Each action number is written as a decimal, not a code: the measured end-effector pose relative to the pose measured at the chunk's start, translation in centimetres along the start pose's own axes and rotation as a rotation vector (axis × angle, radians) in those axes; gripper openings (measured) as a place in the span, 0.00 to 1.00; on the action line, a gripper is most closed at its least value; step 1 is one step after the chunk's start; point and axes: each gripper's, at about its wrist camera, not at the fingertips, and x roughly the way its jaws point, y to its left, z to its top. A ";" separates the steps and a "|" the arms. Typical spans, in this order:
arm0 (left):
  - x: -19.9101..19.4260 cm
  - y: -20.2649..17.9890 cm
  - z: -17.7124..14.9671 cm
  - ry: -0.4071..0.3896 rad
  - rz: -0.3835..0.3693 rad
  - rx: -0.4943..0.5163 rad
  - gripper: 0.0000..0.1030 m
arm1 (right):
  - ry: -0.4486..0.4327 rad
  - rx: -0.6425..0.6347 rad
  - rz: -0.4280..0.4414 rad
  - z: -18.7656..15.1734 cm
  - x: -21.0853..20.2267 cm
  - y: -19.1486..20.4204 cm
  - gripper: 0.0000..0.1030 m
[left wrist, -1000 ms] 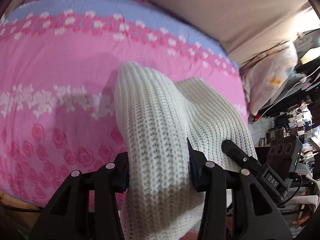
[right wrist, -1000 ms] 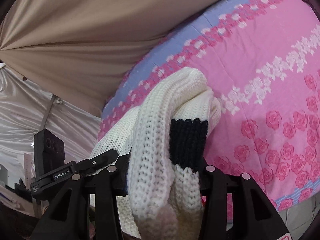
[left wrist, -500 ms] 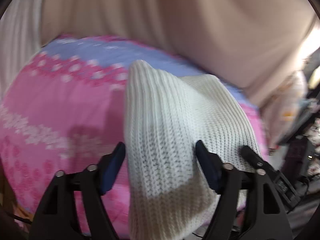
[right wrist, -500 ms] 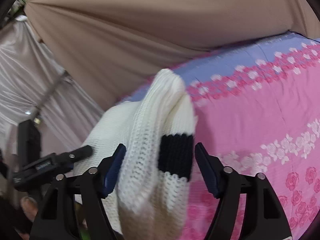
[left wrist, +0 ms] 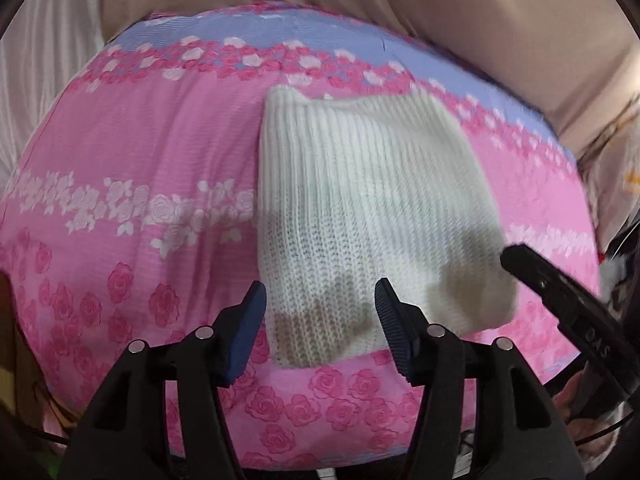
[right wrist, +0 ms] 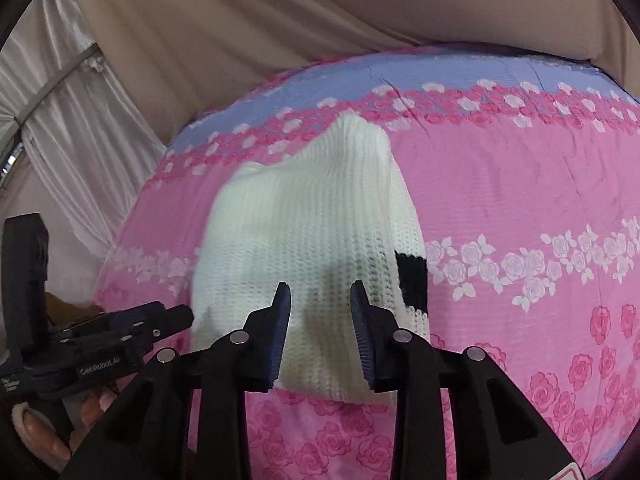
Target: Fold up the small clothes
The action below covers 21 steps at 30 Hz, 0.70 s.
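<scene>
A folded white knit sweater lies on a pink bedsheet printed with roses, which has a lilac band along its far edge. In the right wrist view the same sweater shows a black knit block on its right edge, and the sheet runs out to the right of it. The left gripper hovers over the near left corner of the sweater, its blue pads moderately apart and pressing on nothing; its jaws have just been closing with no cloth between them. The right gripper hangs above the near edge of the sweater, its pads close together but with a clear gap, also just closing on nothing. Beige curtain hangs behind the bed
</scene>
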 end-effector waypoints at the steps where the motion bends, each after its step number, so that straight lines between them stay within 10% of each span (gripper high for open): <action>1: 1.6 0.0 -0.2 0.030 0.037 0.015 0.53 | 0.037 0.016 -0.055 -0.7 1.9 -1.2 0.20; 6: 3.8 0.9 -1.9 0.106 0.073 0.012 0.55 | 0.063 0.142 -0.064 -2.2 1.6 -4.2 0.02; 10: 3.2 0.0 -1.7 0.078 0.109 0.079 0.55 | -0.013 0.089 -0.053 -1.6 -1.2 -1.8 0.02; 17: 3.0 -0.3 -1.5 0.084 0.125 0.095 0.55 | 0.105 0.097 -0.090 -3.0 2.7 -2.5 0.00; 21: 2.9 -0.1 -1.9 0.080 0.135 0.092 0.59 | 0.024 0.071 -0.062 -0.4 0.1 -1.8 0.30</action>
